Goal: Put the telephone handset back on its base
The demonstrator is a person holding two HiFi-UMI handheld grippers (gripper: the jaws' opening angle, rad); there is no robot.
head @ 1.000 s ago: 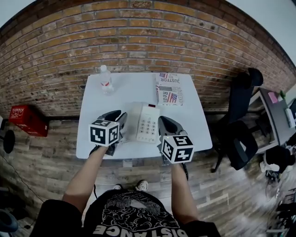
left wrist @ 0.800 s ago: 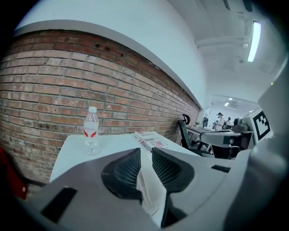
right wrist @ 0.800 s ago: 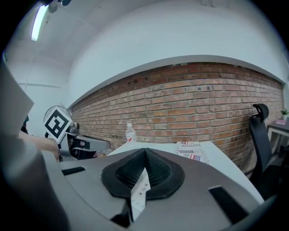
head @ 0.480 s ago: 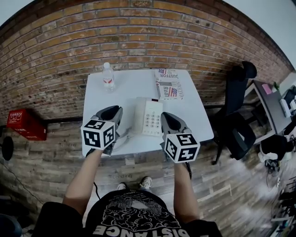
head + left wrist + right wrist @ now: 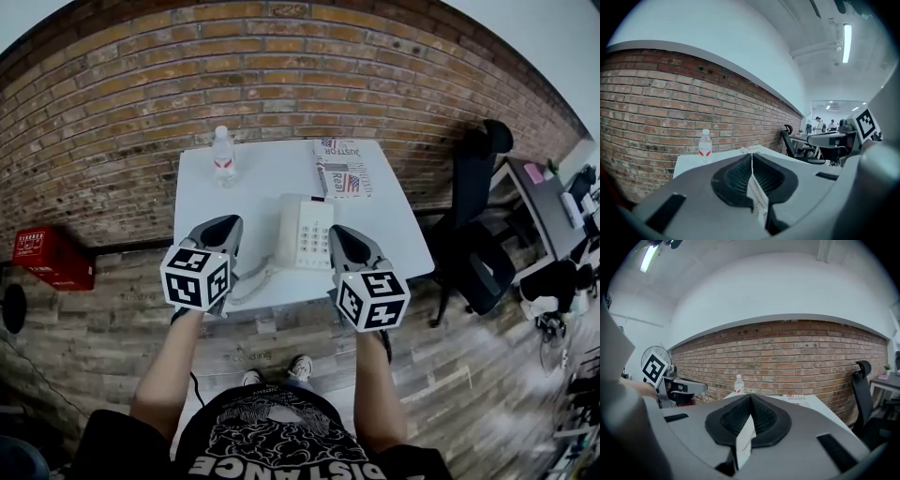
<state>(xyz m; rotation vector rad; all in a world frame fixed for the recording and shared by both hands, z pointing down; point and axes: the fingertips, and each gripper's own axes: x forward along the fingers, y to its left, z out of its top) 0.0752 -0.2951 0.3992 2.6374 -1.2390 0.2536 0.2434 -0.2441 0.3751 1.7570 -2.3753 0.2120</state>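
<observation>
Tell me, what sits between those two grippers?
The white telephone sits between the left gripper and the right gripper, its cord trailing toward the left one; the head view shows it.

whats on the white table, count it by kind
water bottle: 1
telephone: 1
newspaper: 1
total: 3

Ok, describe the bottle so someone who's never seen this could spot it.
Against the brick wall stands a white table. The bottle stands upright at its far left corner. It's the only clear, upright thing there, red-labelled; the phone and paper lie flat.
</observation>
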